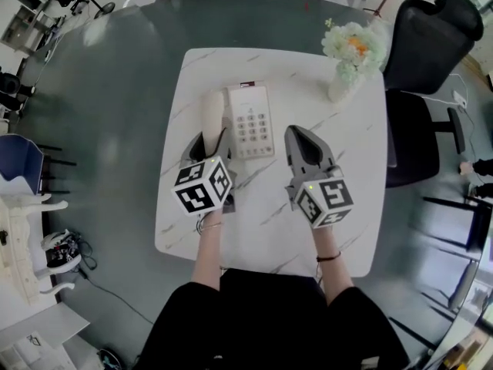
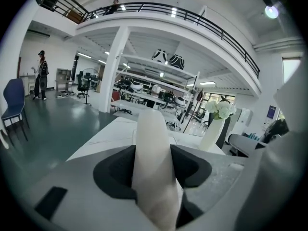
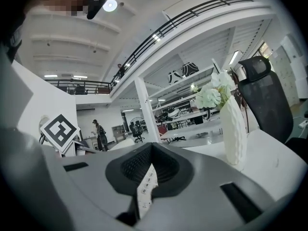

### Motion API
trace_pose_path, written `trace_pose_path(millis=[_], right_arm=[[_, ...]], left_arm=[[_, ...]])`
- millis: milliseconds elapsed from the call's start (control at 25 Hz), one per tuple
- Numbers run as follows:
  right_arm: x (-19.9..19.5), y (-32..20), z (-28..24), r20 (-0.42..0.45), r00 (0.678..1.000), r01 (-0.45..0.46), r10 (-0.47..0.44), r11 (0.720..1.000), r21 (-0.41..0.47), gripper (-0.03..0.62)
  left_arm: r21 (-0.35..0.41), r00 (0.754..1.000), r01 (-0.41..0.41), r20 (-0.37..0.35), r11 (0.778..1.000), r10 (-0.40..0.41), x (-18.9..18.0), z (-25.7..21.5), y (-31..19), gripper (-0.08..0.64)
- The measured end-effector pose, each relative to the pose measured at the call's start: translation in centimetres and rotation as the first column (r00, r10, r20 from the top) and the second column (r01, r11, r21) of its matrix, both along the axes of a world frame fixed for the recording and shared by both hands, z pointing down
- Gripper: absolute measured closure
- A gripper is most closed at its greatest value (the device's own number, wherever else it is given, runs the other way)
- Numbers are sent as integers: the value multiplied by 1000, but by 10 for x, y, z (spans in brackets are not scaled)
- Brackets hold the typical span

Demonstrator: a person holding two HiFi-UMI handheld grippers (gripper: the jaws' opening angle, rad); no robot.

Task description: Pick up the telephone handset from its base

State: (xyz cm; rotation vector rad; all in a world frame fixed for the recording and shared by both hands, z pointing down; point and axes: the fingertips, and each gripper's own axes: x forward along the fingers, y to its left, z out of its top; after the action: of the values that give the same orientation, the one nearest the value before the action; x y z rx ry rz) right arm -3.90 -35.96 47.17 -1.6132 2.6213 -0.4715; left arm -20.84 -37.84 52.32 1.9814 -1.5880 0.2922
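At the near edge of the white marble-patterned table, a person in black reaches both forearms forward, a dark band on the right wrist. Each hand carries a gripper topped by a marker cube, the left cube and the right cube side by side and a little apart.

The left gripper is clamped on the cream telephone handset – in the left gripper view the dark pads press on both of its sides, and it rises between them, angled upward. From the head view the handset lies just left of the keypad of the phone base. Whether it is clear of the cradle cannot be told there.

The right gripper holds nothing. Its jaws are drawn together at the tips, just right of the base, and a strip of the keypad shows through the slit behind them.

Farther on, near the table's far right corner, stands a white vase with pale flowers – well apart from the phone. Beyond it is a black office chair, and a blue chair stands on the grey-green floor to the left. Far off in the hall, a person stands under a railed gallery.
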Motion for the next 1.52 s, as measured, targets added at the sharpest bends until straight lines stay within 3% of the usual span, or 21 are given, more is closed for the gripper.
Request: trace_pose_path(millis=[600, 1520], right_arm=[[-7, 43, -43, -2, 996, 85, -85, 994, 70, 601], [5, 100, -108, 14, 993, 114, -118, 975, 193, 601]], left_arm=[[115, 996, -20, -88, 993, 30, -7, -63, 70, 353], [269, 988, -80, -106, 960, 112, -11, -144, 136, 353]])
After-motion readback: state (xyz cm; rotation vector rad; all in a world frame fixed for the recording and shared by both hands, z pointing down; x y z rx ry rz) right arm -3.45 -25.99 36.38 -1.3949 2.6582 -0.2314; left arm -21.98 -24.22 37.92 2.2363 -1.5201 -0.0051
